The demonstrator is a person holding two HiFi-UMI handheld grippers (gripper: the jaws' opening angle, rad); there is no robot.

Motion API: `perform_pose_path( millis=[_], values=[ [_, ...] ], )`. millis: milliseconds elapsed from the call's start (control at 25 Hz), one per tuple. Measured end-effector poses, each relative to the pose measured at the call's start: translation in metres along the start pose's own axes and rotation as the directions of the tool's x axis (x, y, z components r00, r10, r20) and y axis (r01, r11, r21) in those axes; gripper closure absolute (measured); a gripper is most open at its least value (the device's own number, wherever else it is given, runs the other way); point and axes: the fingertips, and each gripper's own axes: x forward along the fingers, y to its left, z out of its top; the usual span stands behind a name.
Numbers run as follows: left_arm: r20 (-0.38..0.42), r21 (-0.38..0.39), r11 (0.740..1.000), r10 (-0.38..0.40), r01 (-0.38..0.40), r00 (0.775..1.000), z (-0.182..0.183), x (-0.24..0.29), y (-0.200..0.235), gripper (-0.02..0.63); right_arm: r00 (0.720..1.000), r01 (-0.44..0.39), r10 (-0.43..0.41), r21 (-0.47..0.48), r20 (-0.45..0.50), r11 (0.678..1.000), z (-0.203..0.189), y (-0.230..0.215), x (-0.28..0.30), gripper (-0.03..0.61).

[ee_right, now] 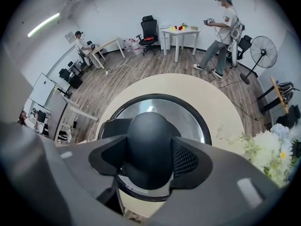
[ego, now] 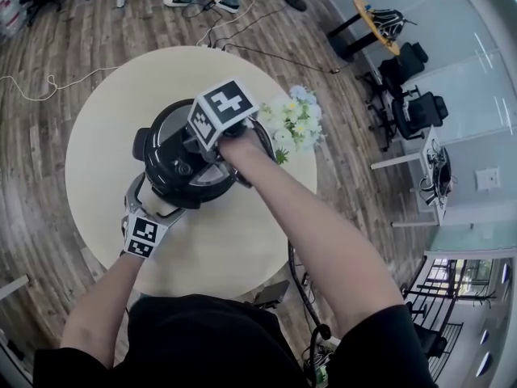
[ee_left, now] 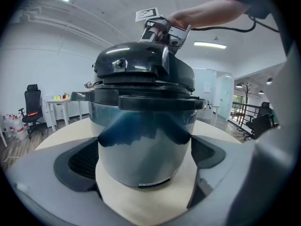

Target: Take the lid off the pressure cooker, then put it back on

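Where the right fingers (ee_right: 186, 161) close: on the black domed knob (ee_right: 148, 133) of the lid. One ribbed pad presses each side of it, and the knob fills the gap between them.
Right gripper (ee_right: 148, 149): points steeply down onto the knob from above. In the head view its marker cube (ego: 222, 110) faces up, with the hand just behind it.
Knob on lid: the knob stands at the middle of the dark lid (ee_left: 141, 65). The right gripper view shows a ring of shiny steel around the knob.
Lid on pot: the lid sits level on top of the pressure cooker (ee_left: 146, 126), rim over rim. Whether it is locked cannot be told.
Left fingers (ee_left: 80, 159): spread wide and clenched against the steel wall of the pressure cooker. One pad is on each flank, low down, and their dark reflections meet them on the metal.
Left gripper (ee_left: 145, 147): nearly level, low over the counter, on the side of the pressure cooker nearest the person.
Pressure cooker: upright, with black side handles, on the round pale counter (ego: 242, 241), a little past its middle.
Beside it: white and yellow flowers (ego: 295, 124) stand on the counter just right of the pressure cooker, near the right hand.
Beyond: a wood floor (ego: 81, 23) surrounds the counter, and a person (ee_right: 221, 27) stands well apart beside a white desk.
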Motion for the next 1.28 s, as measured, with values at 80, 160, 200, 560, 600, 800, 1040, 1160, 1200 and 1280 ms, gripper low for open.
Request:
perform_pose_path(
  millis=[80,160,200,560,600,800,1040,1160,1200,1280],
  values=[
    [-0.001,0.001,1.000,0.000,0.000,1.000,0.0006,-0.0005,0.0002,0.023,1.000,0.000,-0.001,-0.013,-0.012,1.000,-0.0014,0.0011,-0.0011,0.293],
    [-0.001,0.001,1.000,0.001,-0.001,1.000,0.0007,-0.0005,0.0004,0.023,1.000,-0.001,0.000,-0.026,-0.021,1.000,-0.0029,0.0016,-0.0014,0.293],
    [-0.002,0.001,1.000,0.001,-0.001,1.000,0.0004,-0.0004,0.0002,0.023,1.000,-0.001,0.001,-0.030,-0.023,1.000,-0.0035,0.0017,-0.0012,0.291],
    [0.001,0.001,1.000,0.002,-0.002,1.000,0.0001,0.0012,0.0005,0.023,0.999,0.001,-0.004,-0.068,-0.044,0.998,-0.0054,0.0023,0.0005,0.291],
    [0.000,0.001,1.000,0.001,-0.001,1.000,0.0000,0.0011,0.0004,0.023,0.999,-0.001,-0.003,-0.075,-0.049,0.997,-0.0059,0.0026,0.0008,0.292],
    [0.001,0.002,1.000,0.001,-0.001,1.000,0.0001,0.0001,0.0007,0.023,0.998,-0.001,-0.005,-0.098,-0.059,0.995,-0.0066,0.0043,0.0005,0.291],
    [0.005,0.002,1.000,0.003,-0.003,1.000,0.0013,-0.0008,0.0007,0.023,0.997,0.014,-0.022,-0.121,-0.067,0.993,-0.0070,0.0066,0.0000,0.291],
    [0.006,0.003,1.000,0.003,-0.003,1.000,0.0008,-0.0004,0.0010,0.023,0.996,0.025,-0.036,-0.133,-0.083,0.991,-0.0072,0.0064,0.0007,0.291],
    [0.007,0.003,1.000,0.004,-0.004,1.000,0.0004,0.0001,0.0009,0.023,0.995,0.030,-0.044,-0.140,-0.093,0.990,-0.0076,0.0061,0.0011,0.291],
    [0.006,0.002,1.000,0.005,-0.005,1.000,0.0000,0.0008,0.0006,0.023,0.992,0.041,-0.061,-0.170,-0.113,0.985,-0.0085,0.0072,0.0023,0.291]
  ],
)
